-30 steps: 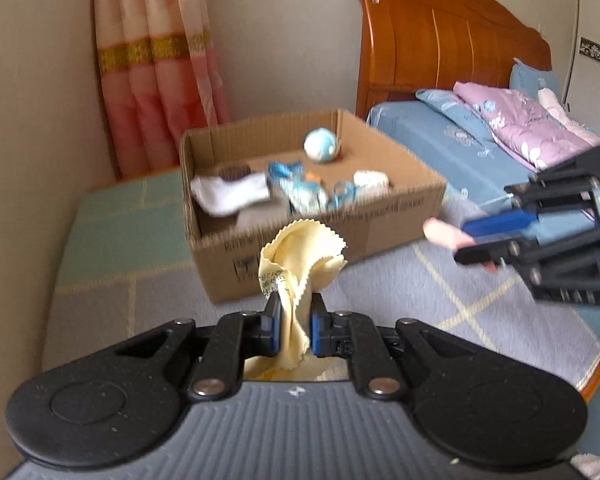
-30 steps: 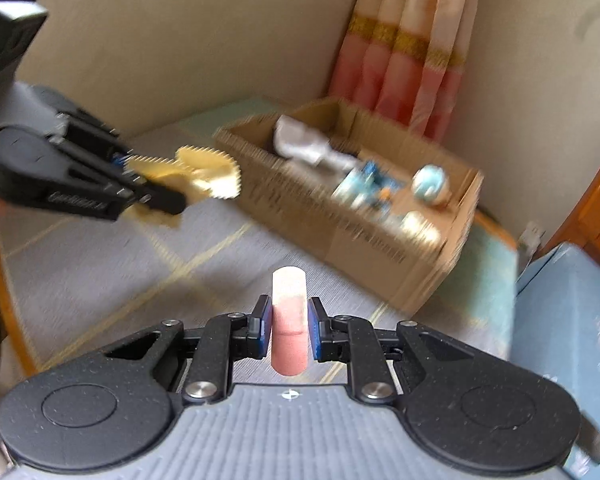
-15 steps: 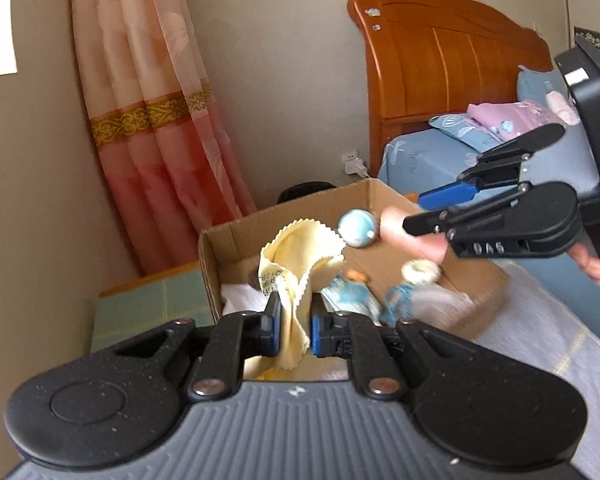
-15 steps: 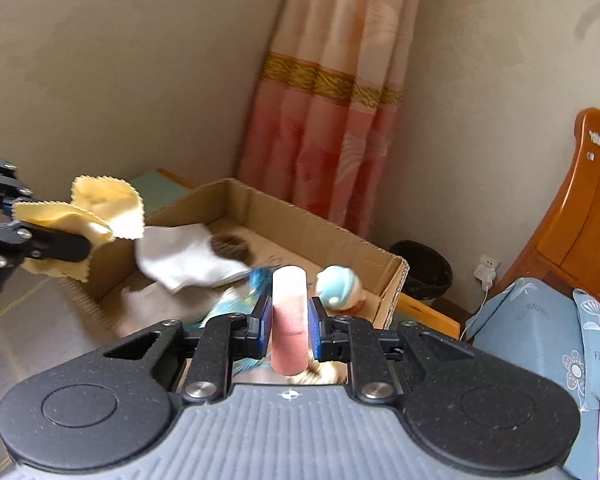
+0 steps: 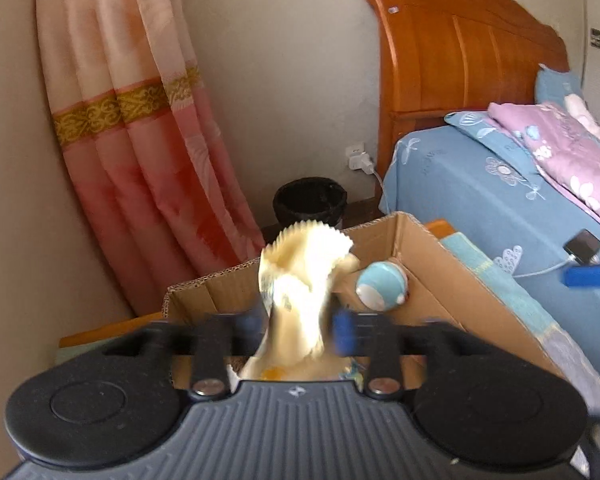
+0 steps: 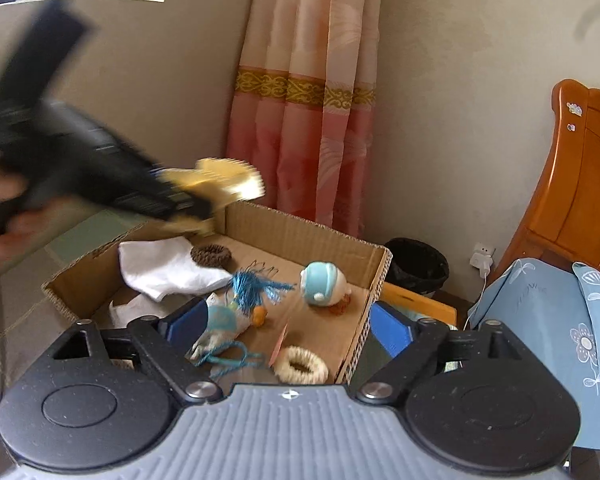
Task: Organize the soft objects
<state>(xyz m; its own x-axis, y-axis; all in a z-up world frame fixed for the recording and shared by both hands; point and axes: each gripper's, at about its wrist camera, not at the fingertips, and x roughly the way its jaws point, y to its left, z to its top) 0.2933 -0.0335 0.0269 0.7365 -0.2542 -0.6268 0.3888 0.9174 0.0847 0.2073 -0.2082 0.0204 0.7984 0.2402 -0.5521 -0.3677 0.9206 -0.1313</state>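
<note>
1. Above the cardboard box [image 6: 292,236], the left gripper [image 5: 300,328] has its jaws parting, blurred, around the yellow cloth [image 5: 300,280]; I cannot tell whether they grip it.
2. Only the right wrist view shows the right gripper [image 6: 288,328], jaws released, over a white cloth [image 6: 168,268], tasselled toy [image 6: 236,312], blue ball [image 6: 324,282] and cream ring [image 6: 300,366].
3. No writing is legible.
4. Curtain [image 6: 304,120], black bin [image 5: 310,204] and bed [image 5: 500,200] surround the box.

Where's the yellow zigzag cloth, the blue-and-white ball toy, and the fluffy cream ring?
yellow zigzag-edged cloth [image 5: 300,276], left wrist view, on its bunched middle.
blue-and-white ball toy [image 6: 323,282], right wrist view, on its blue side.
fluffy cream ring [image 6: 285,368], right wrist view, on its left rim.
</note>
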